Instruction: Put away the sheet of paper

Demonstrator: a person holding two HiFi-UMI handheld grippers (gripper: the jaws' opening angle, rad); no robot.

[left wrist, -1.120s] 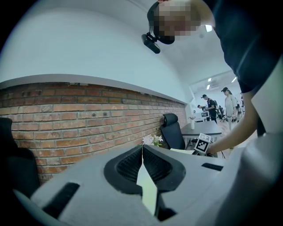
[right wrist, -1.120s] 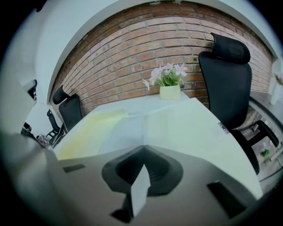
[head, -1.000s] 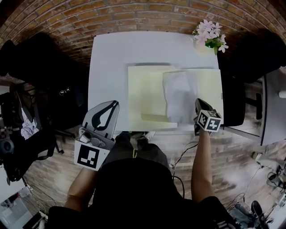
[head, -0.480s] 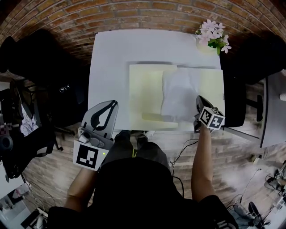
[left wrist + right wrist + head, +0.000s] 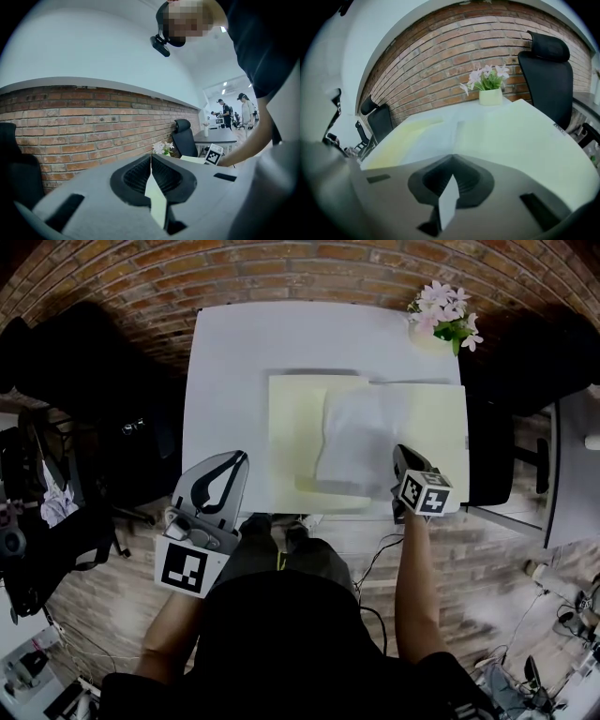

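A white sheet of paper [image 5: 361,442] hangs over an open pale yellow folder [image 5: 295,437] lying on the white table [image 5: 234,362]. My right gripper [image 5: 398,454] is shut on the sheet's near right corner, at the folder's front edge. In the right gripper view the sheet [image 5: 426,143] runs out from the shut jaws [image 5: 452,157] to the left over the folder [image 5: 525,136]. My left gripper [image 5: 242,457] is held off the table's near left corner, shut with nothing in it. In the left gripper view its jaws [image 5: 151,157] meet and point toward the brick wall.
A pot of pink flowers [image 5: 441,320] stands at the table's far right corner, seen also as flowers [image 5: 487,82] in the right gripper view. A black office chair [image 5: 492,446] stands to the table's right and another dark chair [image 5: 84,371] to its left. A brick wall lies behind.
My right gripper has moved left along the folder's front edge, drawing the sheet leftward over the folder. The left gripper has stayed where it was.
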